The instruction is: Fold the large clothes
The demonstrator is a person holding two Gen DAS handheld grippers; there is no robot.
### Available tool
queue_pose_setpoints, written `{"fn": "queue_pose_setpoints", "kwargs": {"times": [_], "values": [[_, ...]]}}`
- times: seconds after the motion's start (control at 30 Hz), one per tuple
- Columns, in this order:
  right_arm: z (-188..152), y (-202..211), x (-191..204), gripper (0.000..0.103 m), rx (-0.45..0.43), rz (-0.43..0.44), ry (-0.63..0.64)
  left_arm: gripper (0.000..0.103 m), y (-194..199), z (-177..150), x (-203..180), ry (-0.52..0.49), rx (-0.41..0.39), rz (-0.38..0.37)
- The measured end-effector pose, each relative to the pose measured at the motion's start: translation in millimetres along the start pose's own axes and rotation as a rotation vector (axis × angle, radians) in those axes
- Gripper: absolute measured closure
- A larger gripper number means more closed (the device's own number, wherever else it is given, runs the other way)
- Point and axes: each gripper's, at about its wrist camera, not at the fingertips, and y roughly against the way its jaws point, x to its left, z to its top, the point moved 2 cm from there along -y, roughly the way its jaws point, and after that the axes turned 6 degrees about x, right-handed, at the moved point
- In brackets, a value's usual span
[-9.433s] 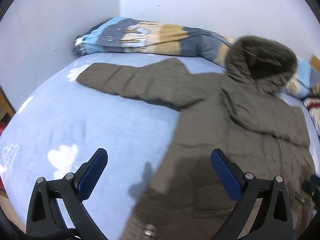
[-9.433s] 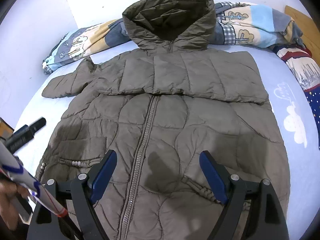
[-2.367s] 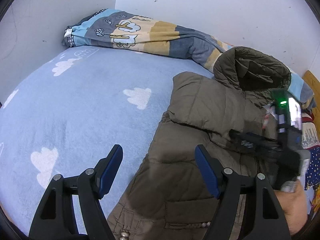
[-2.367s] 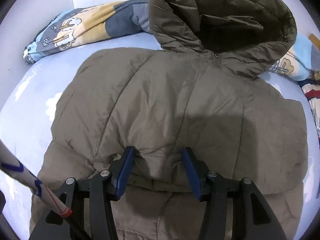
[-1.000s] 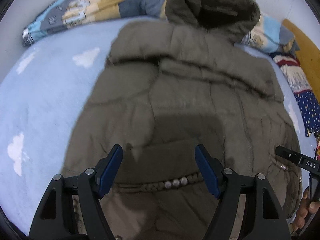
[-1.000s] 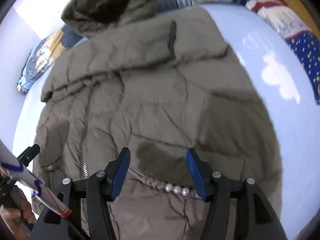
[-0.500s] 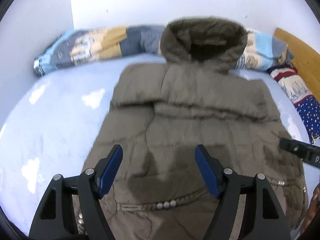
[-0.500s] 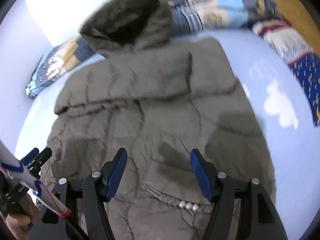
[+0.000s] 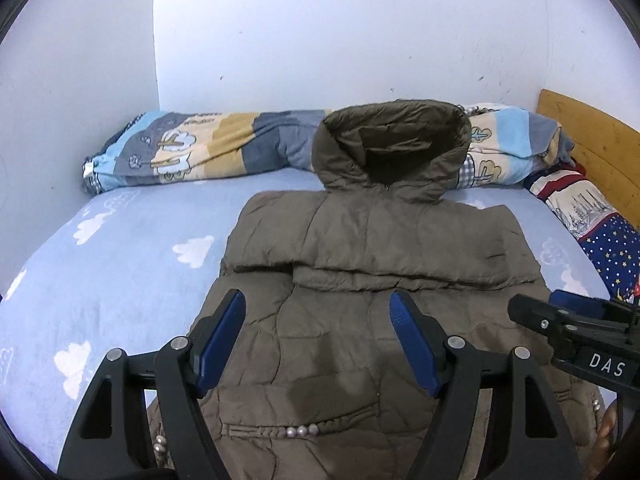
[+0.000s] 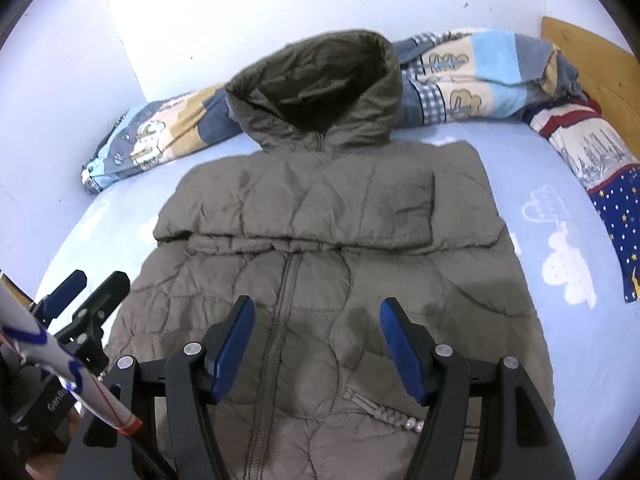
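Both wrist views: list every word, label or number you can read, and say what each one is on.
"DAS": white letters on the black body of the right gripper, seen in the left wrist view.
"Gen...": partial white lettering on the left gripper body in the right wrist view, cut off, rest unreadable.
Coat, blanket: no readable text.

My coat (image 9: pixel 380 272) runs off the 6 o'clock edge of both wrist views, so its hem is out of sight, and both sleeves lie folded across the chest, hiding the zipper (image 10: pixel 280 320) above them. The hood (image 9: pixel 390 152) covers the middle of the striped blanket roll (image 9: pixel 208 148), and the starry quilt (image 10: pixel 616 200) is cut off at 3 o'clock. From my left gripper (image 9: pixel 316 340) I see only the tip of my right gripper (image 9: pixel 560 312) at 4 o'clock, its rear cut away by the edge.
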Motion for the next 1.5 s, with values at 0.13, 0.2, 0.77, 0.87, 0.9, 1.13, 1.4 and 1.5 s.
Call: {"fn": "queue_pose_setpoints", "kwargs": {"times": [0.13, 0.2, 0.77, 0.87, 0.9, 1.13, 1.4, 1.5], "values": [[2.4, 5.8, 7.9, 0.032, -0.031, -0.001, 0.027, 0.030, 0.4, 0.2, -5.8, -0.033, -0.012, 0.008], [2.6, 6.1, 11.0, 0.032, -0.035, -0.007, 0.042, 0.030, -0.4, 0.4, -6.6, -0.031, -0.009, 0.005], [5.0, 9.8, 6.5, 0.032, -0.045, -0.002, 0.026, 0.030, 0.1, 1.9, -5.4, -0.030, -0.013, 0.003], [6.7, 16.1, 8.1, 0.032, -0.059, 0.001, 0.028, 0.030, 0.5, 2.1, -5.3, -0.031, -0.014, 0.003], [7.4, 19.1, 8.5, 0.032, -0.061, 0.007, 0.023, 0.030, 0.5, 1.9, -4.9, -0.031, -0.014, 0.003], [15.9, 58.3, 21.4, 0.032, -0.153, 0.087, 0.019, 0.030, 1.1, 3.1, -4.2, -0.029, -0.012, 0.005], [20.3, 115.7, 49.5, 0.032, -0.270, 0.251, 0.038, 0.029, 3.3, 11.0, 17.0, 0.004, -0.025, 0.032], [19.8, 143.6, 59.1, 0.032, -0.329, 0.344, 0.047, 0.029, 9.3, 18.3, 33.7, 0.049, -0.045, 0.043]]}}
